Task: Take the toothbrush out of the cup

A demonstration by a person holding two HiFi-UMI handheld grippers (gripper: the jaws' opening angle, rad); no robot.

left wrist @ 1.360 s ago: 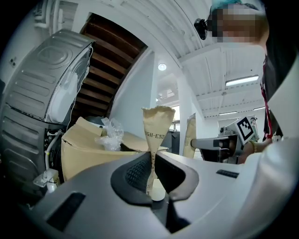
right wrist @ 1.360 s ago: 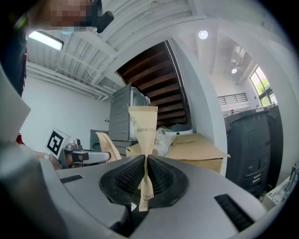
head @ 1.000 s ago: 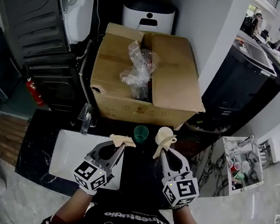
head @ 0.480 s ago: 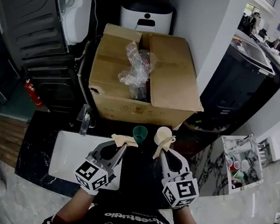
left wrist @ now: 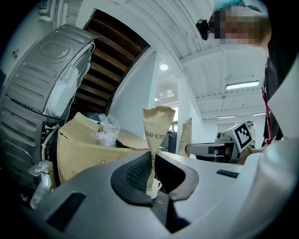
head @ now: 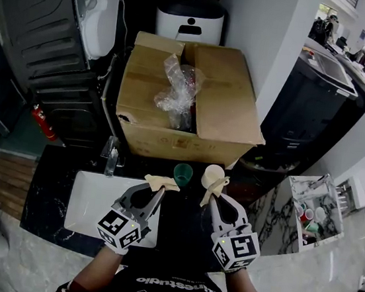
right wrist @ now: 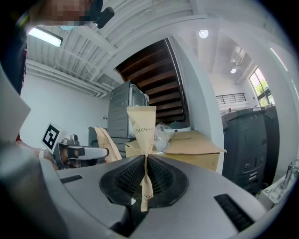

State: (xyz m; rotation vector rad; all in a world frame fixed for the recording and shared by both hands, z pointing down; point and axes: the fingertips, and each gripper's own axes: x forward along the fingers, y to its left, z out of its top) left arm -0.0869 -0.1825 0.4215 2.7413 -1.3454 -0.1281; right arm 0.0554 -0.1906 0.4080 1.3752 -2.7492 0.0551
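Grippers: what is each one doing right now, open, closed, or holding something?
Left gripper: closed, pinching a tan paper wrapper.
Right gripper: closed, pinching a second paper wrapper.

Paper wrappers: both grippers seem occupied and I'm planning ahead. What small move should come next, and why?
Probably release the right gripper's paper wrapper onto the counter: it and the left gripper are each shut on one, so neither is free for the green cup ahead.
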